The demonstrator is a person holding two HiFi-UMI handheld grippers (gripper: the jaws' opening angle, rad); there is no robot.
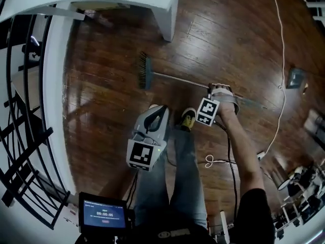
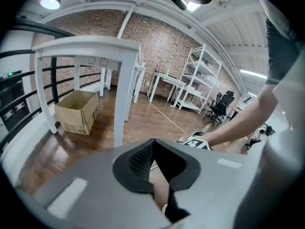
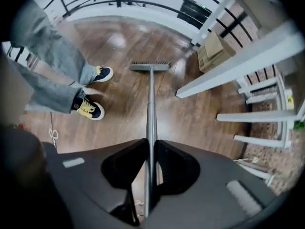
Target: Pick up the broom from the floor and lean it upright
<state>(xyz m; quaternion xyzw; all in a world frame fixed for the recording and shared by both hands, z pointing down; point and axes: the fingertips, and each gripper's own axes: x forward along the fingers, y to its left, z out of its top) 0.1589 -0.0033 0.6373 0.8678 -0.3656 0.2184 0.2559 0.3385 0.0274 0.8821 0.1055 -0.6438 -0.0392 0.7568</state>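
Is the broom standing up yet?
Not yet. Done: the right gripper is clamped on the long grey metal-handled broom. In hand: it holds the broom by the handle, bristle end down toward the brown wooden floor. Left: lean it upright against something; the left gripper is shut and empty.

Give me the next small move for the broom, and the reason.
Probably lift the right gripper higher, so the grey broom with a thin metal handle pivots up on its brush head. The jaws are clamped on the handle far from the head, which seems to rest on the dark wooden floor, so the broom is not yet upright.
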